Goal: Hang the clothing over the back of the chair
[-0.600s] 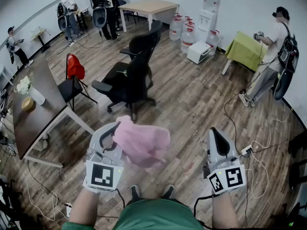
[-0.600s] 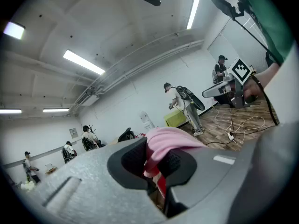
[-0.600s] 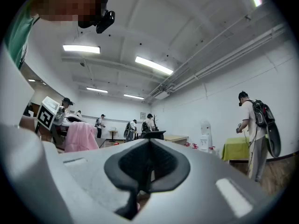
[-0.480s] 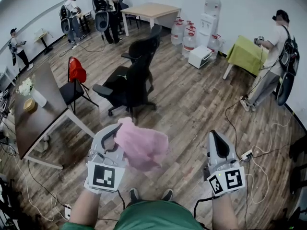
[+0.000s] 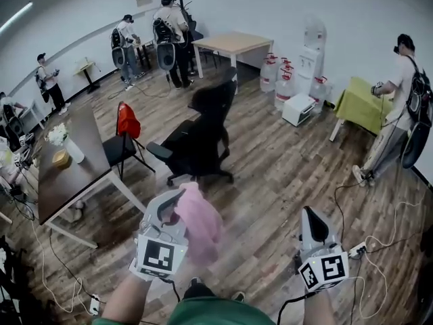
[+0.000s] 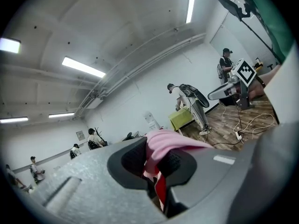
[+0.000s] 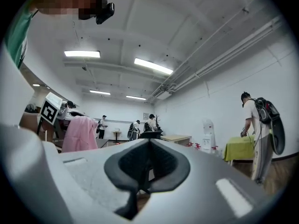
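The person is standing on the wood floor and holding both grippers out level in front. The left gripper is clamping down on the pink clothing. In the left gripper view its jaws are pinching a fold of the fabric between the pads, and more of it is bunching up over the top. From the head view the garment is hanging in a loose lump off the inner side of that gripper, up in the air. It's well apart from the black office chair, which is sitting further ahead on the floor.

The right gripper is squeezed closed with nothing in it, and its jaws are meeting edge to edge in its own view. It's hovering off to the right and isn't touching the clothing.

Around them, a red chair is sitting beside a dark table. Water jugs are lined up near the far wall, beside a green-covered table. Several other people are working at the edges of the room.
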### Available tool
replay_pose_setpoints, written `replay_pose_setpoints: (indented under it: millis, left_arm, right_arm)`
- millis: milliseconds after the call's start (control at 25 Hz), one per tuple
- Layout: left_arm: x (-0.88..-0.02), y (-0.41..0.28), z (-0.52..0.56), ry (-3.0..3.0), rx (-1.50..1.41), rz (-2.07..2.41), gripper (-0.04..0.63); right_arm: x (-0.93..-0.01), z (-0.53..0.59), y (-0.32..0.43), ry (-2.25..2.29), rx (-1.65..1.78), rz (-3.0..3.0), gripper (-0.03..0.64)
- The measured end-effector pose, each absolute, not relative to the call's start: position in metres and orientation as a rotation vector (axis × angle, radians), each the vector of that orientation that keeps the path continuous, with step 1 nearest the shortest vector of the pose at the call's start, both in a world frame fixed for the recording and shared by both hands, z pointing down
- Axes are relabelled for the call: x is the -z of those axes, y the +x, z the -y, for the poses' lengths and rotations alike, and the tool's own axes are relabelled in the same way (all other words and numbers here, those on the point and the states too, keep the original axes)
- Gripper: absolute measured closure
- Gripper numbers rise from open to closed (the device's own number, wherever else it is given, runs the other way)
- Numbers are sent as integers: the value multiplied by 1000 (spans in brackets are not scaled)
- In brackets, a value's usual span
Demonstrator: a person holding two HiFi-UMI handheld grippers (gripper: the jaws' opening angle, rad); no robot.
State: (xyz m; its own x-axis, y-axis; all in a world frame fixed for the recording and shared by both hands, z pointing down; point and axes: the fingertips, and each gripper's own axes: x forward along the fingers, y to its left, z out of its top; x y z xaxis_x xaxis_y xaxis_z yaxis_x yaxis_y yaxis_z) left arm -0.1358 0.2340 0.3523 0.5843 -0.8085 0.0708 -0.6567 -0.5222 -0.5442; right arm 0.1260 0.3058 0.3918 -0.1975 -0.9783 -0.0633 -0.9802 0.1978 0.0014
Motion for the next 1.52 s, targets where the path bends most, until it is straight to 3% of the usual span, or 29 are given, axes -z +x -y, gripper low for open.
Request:
replay_pose_setpoints:
  millis: [560, 1520]
  left_arm:
    - [-358, -89, -179, -2396, 413, -1097, 557]
    - [-388, -59, 91, -2562, 318, -897, 557]
  right_arm:
    - [-411, -264, 168, -2024, 26, -2351, 614]
    - [-412, -17, 161, -2213, 27, -2310, 614]
